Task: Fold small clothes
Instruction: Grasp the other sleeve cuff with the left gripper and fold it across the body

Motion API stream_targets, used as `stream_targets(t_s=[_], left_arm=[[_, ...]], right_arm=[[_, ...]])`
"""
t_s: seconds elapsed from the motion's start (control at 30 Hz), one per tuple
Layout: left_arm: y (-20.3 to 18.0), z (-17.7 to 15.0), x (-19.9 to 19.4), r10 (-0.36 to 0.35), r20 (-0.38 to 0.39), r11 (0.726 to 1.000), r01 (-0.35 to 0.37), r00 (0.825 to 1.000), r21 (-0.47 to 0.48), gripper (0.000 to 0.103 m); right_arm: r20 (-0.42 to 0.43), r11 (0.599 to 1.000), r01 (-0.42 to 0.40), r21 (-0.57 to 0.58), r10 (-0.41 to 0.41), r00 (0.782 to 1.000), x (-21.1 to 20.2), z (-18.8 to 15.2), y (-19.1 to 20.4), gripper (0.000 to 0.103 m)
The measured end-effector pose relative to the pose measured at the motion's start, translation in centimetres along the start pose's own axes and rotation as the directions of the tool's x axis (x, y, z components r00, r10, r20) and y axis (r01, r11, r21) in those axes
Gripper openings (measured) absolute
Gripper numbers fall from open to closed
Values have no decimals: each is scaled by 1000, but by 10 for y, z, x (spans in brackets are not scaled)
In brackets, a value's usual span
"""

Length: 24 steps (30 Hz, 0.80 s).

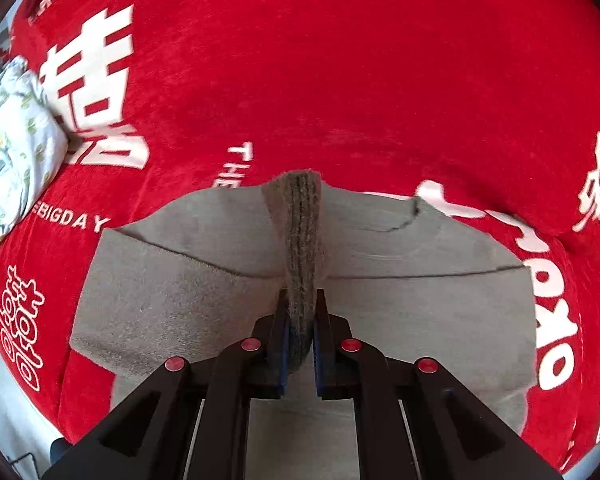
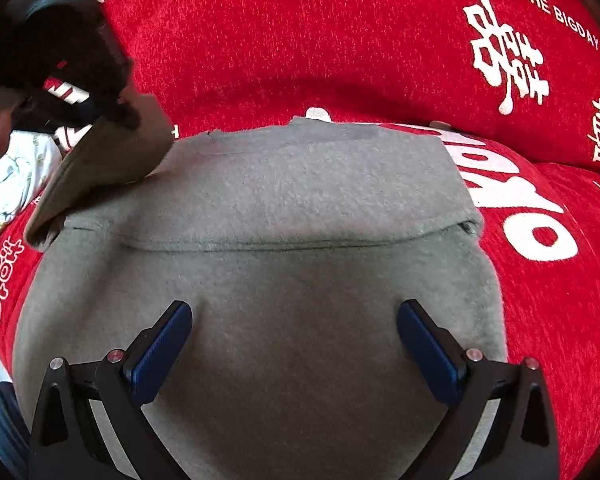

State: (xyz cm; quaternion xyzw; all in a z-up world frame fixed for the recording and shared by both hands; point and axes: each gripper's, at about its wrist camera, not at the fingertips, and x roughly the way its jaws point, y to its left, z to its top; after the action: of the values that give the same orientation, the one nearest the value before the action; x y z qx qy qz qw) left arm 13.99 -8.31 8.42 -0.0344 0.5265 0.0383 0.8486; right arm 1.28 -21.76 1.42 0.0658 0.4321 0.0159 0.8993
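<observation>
Left gripper (image 1: 300, 332) lifts a pinched fold of the grey garment (image 1: 400, 312) while the right gripper (image 2: 294, 344) hovers wide open above it.

The grey garment (image 2: 300, 200) lies spread on a red blanket (image 1: 320, 80) printed with white characters, one layer folded across it with the fold edge running side to side. The left fingers (image 1: 282, 344) are nearly closed, clamping a ridge of grey fabric that stands up from the garment's far left part. The right fingers (image 2: 162, 354) are spread far apart over the near part and grip nothing. Bare red blanket (image 2: 320, 40) extends beyond the garment's far edge and to its right. A white floral cloth (image 1: 8, 152) is bunched at the blanket's left edge, apart from the garment.
</observation>
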Motion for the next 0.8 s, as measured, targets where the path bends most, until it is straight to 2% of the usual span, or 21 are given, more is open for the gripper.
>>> stream_targets(t_s=[0.23, 0.8], left_arm=[[-43, -3, -12, -15, 22, 998, 14, 1000, 58, 10], [-132, -16, -25, -62, 34, 975, 53, 998, 218, 10]], right_arm=[[2, 999, -3, -37, 3, 1000, -6, -7, -2, 102], [54, 998, -52, 41, 50, 997, -24, -21, -31, 102]])
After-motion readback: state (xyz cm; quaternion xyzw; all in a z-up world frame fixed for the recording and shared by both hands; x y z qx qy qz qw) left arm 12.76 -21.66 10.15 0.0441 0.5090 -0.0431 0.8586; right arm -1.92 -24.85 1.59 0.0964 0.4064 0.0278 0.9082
